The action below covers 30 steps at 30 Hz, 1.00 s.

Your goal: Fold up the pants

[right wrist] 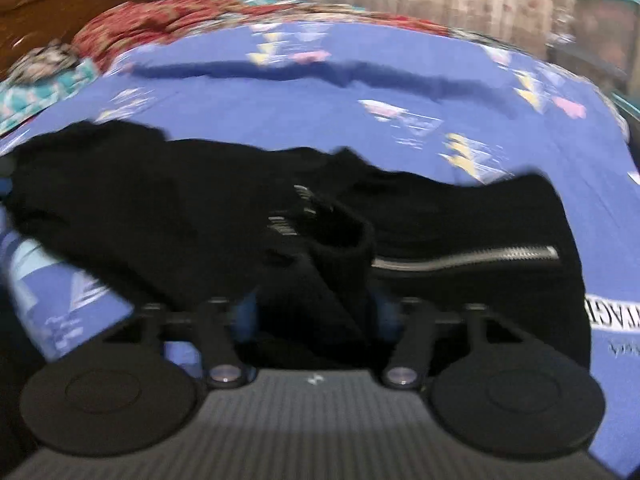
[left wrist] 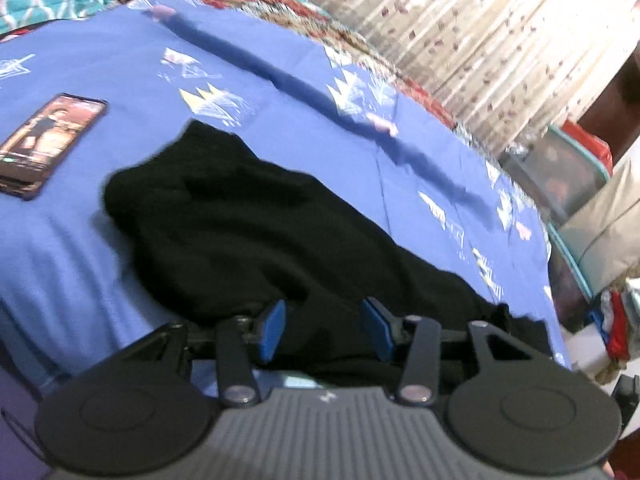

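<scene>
The black pants (left wrist: 248, 216) are lying bunched on the blue bedsheet (left wrist: 80, 60), with free sheet stretching toward 12 o'clock. A phone (left wrist: 48, 140) is sitting at 10 o'clock. The left hand-held gripper (left wrist: 326, 330) is standing released over the cloth. The right hand-held gripper (right wrist: 316, 312) is blurred; dark fabric is filling its gap, so I cannot tell its grip.

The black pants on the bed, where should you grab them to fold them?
Probably grip the pants by the thick waistband end, near the zipper, coming from the near edge of the bed. That end lies closest and bunches up, so fingers can slide around it. Both the left gripper and the right gripper are open over the cloth.
</scene>
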Each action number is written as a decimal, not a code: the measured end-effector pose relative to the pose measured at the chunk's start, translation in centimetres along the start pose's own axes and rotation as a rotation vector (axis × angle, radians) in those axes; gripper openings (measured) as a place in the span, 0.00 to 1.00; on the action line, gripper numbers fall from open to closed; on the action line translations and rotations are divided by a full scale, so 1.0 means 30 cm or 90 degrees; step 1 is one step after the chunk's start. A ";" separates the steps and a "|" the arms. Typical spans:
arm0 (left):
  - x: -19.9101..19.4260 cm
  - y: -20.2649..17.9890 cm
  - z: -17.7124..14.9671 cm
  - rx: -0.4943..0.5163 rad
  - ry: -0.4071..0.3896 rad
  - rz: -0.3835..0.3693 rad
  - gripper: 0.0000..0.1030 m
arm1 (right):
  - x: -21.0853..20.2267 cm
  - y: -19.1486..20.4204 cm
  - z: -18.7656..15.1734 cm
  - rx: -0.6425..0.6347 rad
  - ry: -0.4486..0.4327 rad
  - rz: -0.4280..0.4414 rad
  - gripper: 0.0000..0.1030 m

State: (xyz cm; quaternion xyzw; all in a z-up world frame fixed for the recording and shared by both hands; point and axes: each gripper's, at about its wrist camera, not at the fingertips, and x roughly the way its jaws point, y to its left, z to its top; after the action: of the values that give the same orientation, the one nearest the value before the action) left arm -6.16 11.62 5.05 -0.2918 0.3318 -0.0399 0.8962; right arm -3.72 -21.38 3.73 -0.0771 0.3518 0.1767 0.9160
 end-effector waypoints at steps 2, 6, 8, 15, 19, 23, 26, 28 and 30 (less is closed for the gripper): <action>-0.036 0.026 0.007 -0.007 -0.020 -0.011 0.45 | -0.049 0.018 0.036 -0.027 -0.020 0.007 0.66; -0.105 0.076 0.030 -0.031 -0.077 -0.021 0.55 | -0.131 -0.009 0.090 0.020 -0.092 0.019 0.63; -0.132 0.117 0.049 -0.058 -0.104 -0.011 0.61 | -0.136 -0.043 0.108 0.078 -0.113 0.020 0.51; -0.112 0.297 0.063 -0.208 -0.101 0.010 0.77 | 0.116 -0.059 0.082 0.148 0.062 -0.014 0.29; -0.067 0.352 0.069 -0.254 -0.086 -0.022 0.88 | 0.085 0.007 0.154 0.104 0.061 -0.060 0.33; 0.025 0.371 0.107 -0.253 -0.069 -0.037 0.91 | 0.013 0.096 0.209 0.110 -0.010 0.000 0.33; 0.097 0.392 0.118 -0.272 -0.054 -0.047 0.95 | 0.048 0.195 0.266 0.124 -0.005 0.091 0.31; 0.131 0.402 0.119 -0.282 -0.059 -0.039 0.97 | 0.106 0.252 0.301 0.139 0.016 0.139 0.27; 0.149 0.400 0.117 -0.283 -0.070 -0.033 0.95 | 0.186 0.303 0.323 0.164 0.045 0.179 0.22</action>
State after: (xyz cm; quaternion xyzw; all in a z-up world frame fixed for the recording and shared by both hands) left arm -1.98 22.09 -1.95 -0.4923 0.2758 0.0272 0.8251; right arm 2.68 -8.88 7.00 0.0843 0.4109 0.2539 0.8715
